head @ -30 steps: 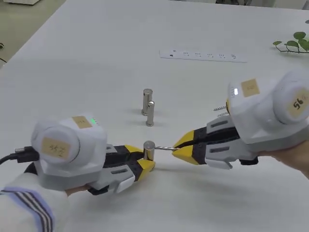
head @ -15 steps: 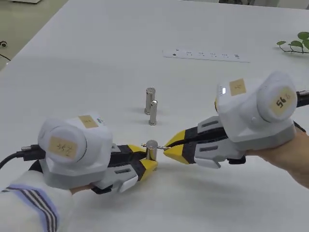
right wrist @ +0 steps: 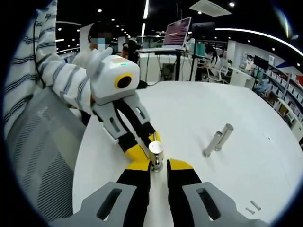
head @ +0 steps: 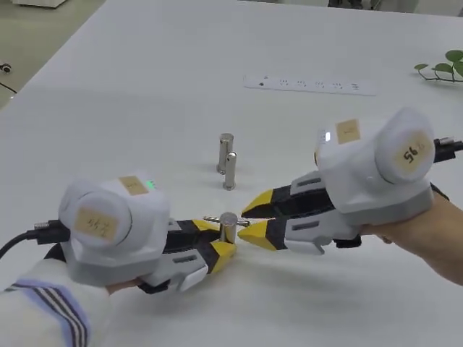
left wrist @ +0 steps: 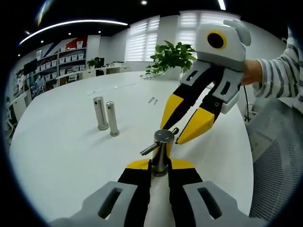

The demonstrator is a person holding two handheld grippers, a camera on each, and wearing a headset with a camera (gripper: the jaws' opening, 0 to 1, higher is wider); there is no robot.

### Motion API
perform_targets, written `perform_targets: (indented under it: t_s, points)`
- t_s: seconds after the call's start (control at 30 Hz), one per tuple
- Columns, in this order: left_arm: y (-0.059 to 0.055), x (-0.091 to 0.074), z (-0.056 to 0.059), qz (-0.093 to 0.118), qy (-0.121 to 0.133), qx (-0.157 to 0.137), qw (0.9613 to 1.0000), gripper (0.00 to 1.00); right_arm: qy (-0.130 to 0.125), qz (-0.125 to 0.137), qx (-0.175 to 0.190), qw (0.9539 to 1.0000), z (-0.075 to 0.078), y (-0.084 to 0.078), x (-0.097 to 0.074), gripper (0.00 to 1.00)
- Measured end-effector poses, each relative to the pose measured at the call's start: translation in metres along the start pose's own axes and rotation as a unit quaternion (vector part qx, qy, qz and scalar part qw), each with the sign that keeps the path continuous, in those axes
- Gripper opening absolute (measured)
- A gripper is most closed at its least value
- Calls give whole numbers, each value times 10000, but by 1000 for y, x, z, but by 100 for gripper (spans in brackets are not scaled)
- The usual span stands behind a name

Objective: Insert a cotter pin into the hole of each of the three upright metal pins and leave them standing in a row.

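White table (head: pixel 145 87) below: count on its flat top to keep things standing.

Left gripper (head: pixel 217 244): closed low on the near pin (head: pixel 228 227), upright at table level. Hold that clamp firm and plumb; no twisting while the other side works.

Right gripper (head: pixel 249 223): facing it from the right, jaws parted, by the look of it gripping nothing. Back it out straight along the cotter's line, with no sideways brush against the pin head.

Other two pins (head: pixel 230 172): upright further back, just beside each other, well apart from the work. Cannot tell at this size whether their holes are filled.

Cotter (head: pixel 213 218): through the near pin's hole, tip out on the left, head on the right between the parted jaws. Check for full seating before unclamping.

Spare cotters (left wrist: pixel 152 100): lying beyond, probably for the back pair.
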State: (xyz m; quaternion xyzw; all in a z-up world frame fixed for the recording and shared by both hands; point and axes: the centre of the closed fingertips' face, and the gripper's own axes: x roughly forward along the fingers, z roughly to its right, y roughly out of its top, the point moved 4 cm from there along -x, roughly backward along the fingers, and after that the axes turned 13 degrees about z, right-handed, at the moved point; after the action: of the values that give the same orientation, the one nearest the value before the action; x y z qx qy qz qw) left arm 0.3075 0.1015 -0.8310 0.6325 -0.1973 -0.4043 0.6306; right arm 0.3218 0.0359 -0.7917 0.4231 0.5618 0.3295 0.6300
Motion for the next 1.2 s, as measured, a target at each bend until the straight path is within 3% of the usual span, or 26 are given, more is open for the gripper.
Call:
perform_targets:
  t_s: [0.3, 1.2]
  points:
    - [-1, 0, 0, -12, 31, -6, 10000, 12, 41, 116, -34, 9999, -3, 2, -8, 5]
    - [-3, 1, 0, -38, 112, 12, 9999, 12, -65, 276, 65, 9996, -4, 1, -2, 9]
